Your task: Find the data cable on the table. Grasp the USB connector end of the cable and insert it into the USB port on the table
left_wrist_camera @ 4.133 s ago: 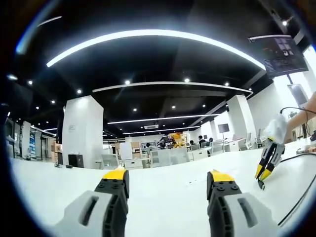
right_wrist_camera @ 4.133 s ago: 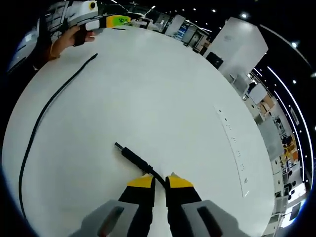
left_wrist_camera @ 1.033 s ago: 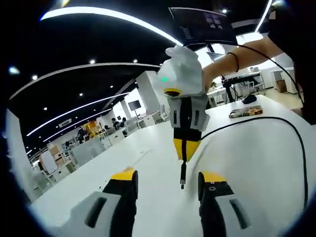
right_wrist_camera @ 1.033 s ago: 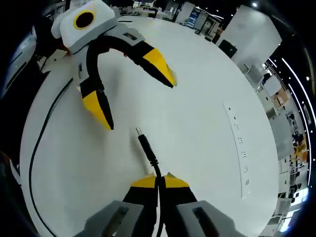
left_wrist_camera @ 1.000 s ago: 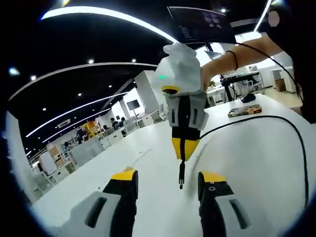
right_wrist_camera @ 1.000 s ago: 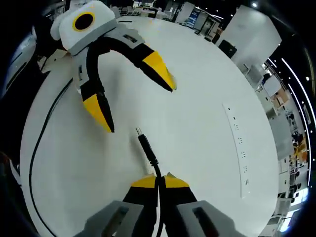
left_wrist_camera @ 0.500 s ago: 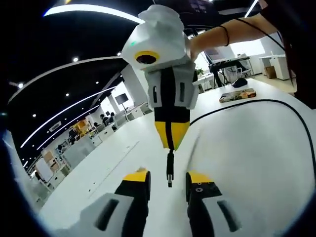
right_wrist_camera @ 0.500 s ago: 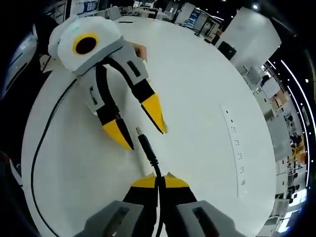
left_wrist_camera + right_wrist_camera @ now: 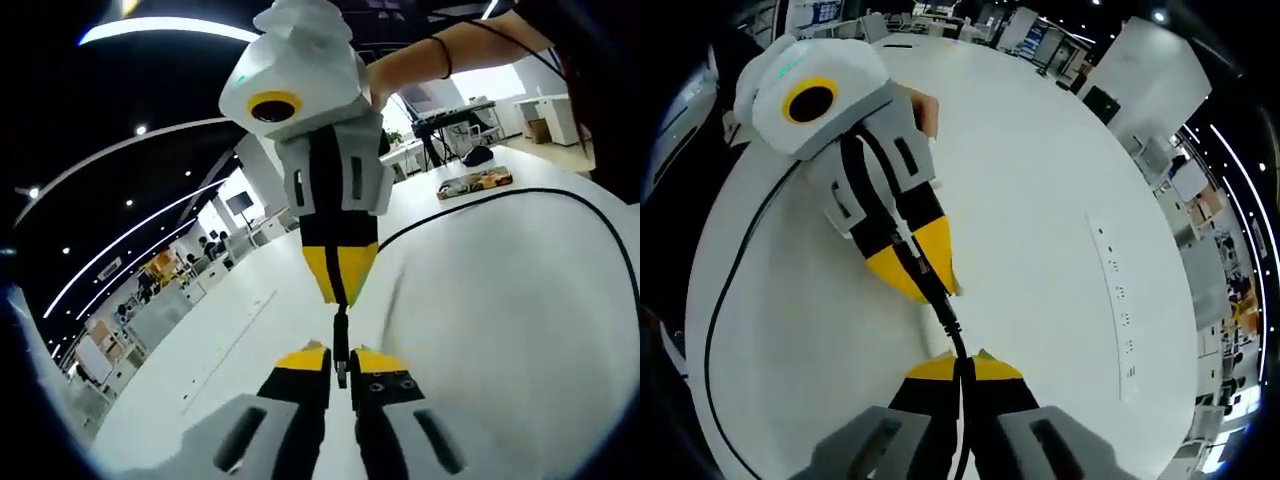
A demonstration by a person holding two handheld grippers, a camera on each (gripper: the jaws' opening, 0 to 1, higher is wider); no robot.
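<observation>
At lower centre, the left gripper [image 9: 340, 360] pinches the USB connector [image 9: 341, 335] while the right gripper [image 9: 960, 368] clamps the data cable [image 9: 951, 328] just behind.

A flat patterned object [image 9: 476, 181] lies far ahead-right of the left gripper [image 9: 340, 362]; a curved ceiling light [image 9: 170, 23] overhead; a white pillar [image 9: 1132, 72] far beyond the right gripper [image 9: 965, 361].

Black cable [image 9: 952, 326], white table [image 9: 1060, 150], yellow-tipped right tongs [image 9: 965, 363]
</observation>
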